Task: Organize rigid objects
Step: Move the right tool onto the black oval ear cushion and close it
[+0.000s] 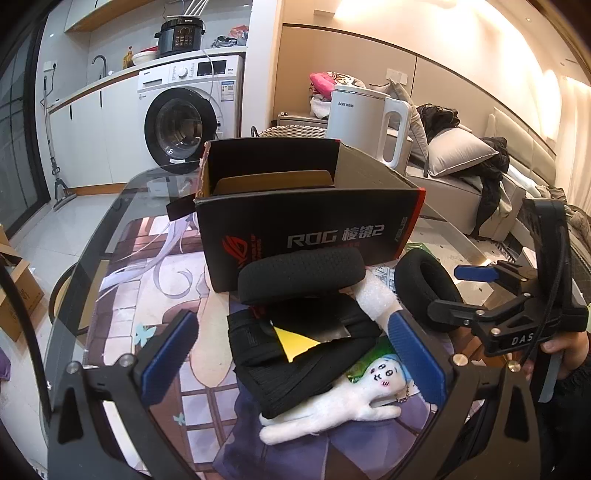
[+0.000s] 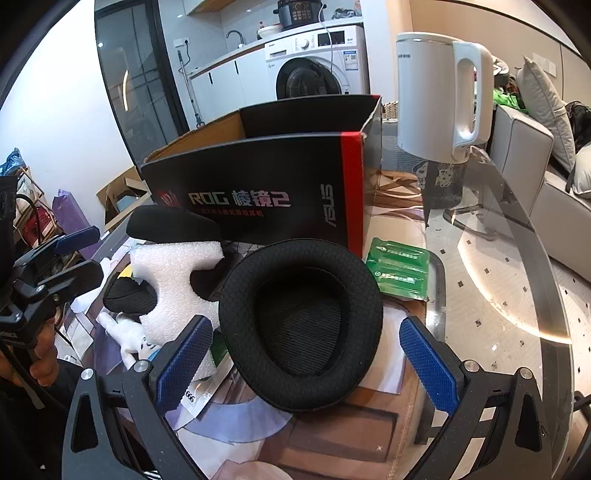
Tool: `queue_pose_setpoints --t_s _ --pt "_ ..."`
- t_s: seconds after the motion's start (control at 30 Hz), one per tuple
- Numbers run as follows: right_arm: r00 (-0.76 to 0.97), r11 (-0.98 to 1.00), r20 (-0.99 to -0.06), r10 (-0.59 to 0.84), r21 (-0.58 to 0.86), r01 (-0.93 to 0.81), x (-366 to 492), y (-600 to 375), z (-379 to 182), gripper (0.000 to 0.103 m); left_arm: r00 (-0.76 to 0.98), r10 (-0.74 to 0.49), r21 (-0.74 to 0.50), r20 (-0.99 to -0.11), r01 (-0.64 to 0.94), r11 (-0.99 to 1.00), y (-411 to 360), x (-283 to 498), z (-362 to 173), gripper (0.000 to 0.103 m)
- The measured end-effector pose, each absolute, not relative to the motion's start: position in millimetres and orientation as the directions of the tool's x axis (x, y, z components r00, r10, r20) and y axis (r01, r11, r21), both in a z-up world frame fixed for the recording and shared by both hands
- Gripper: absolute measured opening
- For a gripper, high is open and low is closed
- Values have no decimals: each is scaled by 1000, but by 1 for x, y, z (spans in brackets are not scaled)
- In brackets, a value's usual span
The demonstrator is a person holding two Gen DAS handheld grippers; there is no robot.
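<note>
Front and centre, the open black carton (image 2: pixel 255 199) reads "ROG 棱镜2" across its face with "ASUS" running up beside the red edge strip, and it stands upright on the glass table (image 2: pixel 517 295) over a printed illustrated mat (image 1: pixel 177 280). Behind it the white kettle (image 2: pixel 439 96) carries "AUX" in small print in the left view. Right gripper (image 2: pixel 306 369) is spread wide, blue pads on either side of a black mesh ear cushion (image 2: pixel 301 325) lying flat just in front of the carton, pads not touching it, nothing held. Left gripper (image 1: pixel 291 354) is wide open too, empty, hovering over a black folded strap (image 1: pixel 295 354) and a white plush figure (image 1: pixel 332 398). A second ear cushion (image 1: pixel 303 275) leans against the carton's front, with a white foam insert (image 2: pixel 173 280) beside it. A green sachet pack (image 2: pixel 400 267) lies right of the carton, print too small to read. Beyond: a washing machine (image 1: pixel 188 110) with a multicooker (image 1: pixel 181 33) on top, and a grey sofa (image 1: pixel 472 177) piled with cushions and clothes.
</note>
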State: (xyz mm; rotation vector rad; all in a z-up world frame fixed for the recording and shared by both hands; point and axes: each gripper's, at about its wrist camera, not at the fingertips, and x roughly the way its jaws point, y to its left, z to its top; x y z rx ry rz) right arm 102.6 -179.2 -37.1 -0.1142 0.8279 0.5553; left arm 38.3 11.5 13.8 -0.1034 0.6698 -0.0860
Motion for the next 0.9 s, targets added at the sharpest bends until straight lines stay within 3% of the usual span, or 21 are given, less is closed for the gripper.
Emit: queue_pose_setpoints --t_s 0.43,0.5,0.9 --pt "499 846 -756 423 131 -517 120 -173 -46 102 773 -129 -117 -621 72 991 4 40 9 103" --pt "500 844 -753 428 134 -520 120 -173 -46 93 772 -130 -117 -622 73 990 3 40 9 103" --pt "508 822 -729 459 132 -554 107 -176 -42 78 771 -132 -114 -623 78 990 2 40 8 103"
